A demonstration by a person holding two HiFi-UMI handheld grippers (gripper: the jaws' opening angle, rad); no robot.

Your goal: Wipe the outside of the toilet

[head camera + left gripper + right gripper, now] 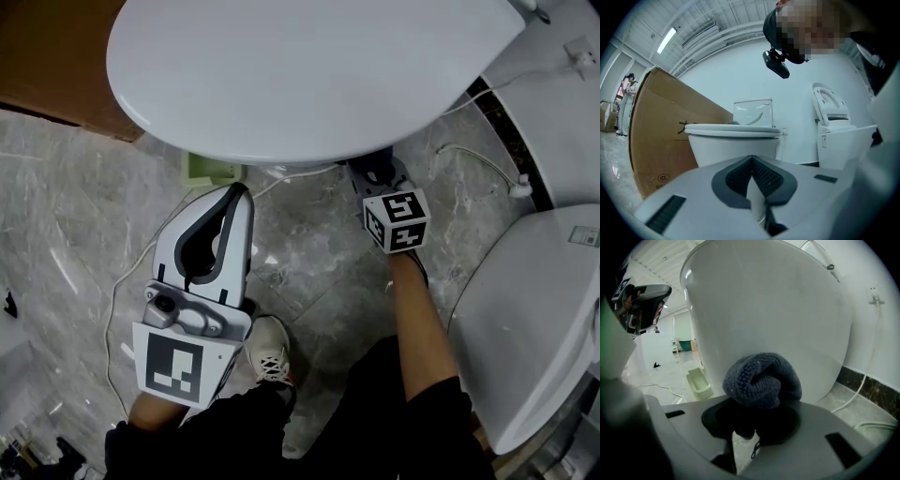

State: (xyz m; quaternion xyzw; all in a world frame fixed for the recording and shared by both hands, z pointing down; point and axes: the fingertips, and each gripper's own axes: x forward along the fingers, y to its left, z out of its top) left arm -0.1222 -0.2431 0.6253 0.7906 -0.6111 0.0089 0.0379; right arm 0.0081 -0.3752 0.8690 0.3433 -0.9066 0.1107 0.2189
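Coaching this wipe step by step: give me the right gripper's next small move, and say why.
Probably sweep the right gripper sideways along the toilet bowl: it is shut on a bunched knitted cloth that sits low at the bowl's outer wall, with bare porcelain on both sides.

Glossy, smooth white ceramic toilet; rough dark grey knit cloth; polished grey marble-look floor; matt brown cardboard box.
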